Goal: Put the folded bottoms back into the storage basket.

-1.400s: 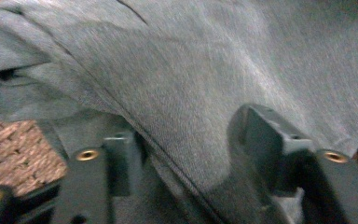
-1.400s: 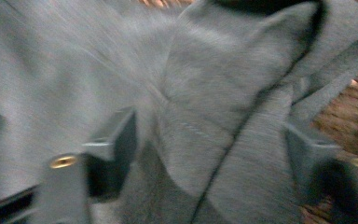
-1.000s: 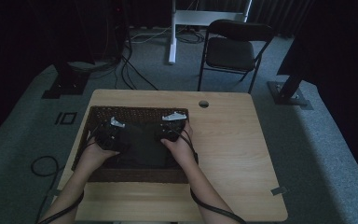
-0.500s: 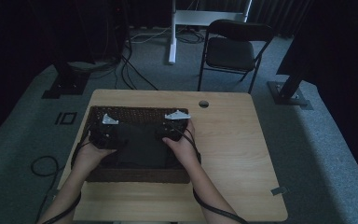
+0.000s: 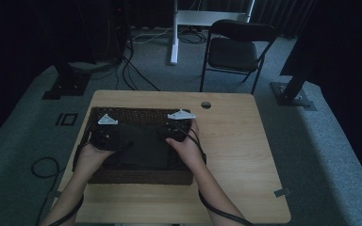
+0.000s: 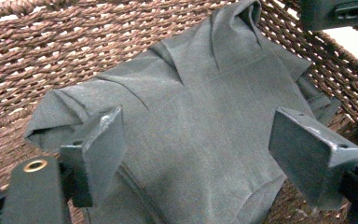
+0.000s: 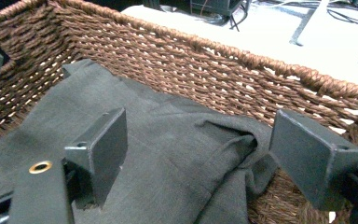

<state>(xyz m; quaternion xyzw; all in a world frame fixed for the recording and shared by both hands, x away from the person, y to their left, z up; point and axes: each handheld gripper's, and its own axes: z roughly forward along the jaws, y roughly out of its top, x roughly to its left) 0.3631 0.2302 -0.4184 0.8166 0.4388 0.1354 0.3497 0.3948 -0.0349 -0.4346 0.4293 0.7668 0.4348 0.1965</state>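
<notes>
One dark grey cloth [image 6: 200, 135], creased and folded, in a brown wicker basket [image 7: 223, 60]

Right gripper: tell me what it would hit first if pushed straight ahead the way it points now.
Probably the folded grey cloth lying in the wicker basket. The right gripper stands open over it, angled down; the basket's woven wall comes only beyond. Depth is hard to judge.

Matt grey woven cloth [image 6: 200, 135] lies in a rough brown wicker basket [image 7: 223, 70]
</notes>
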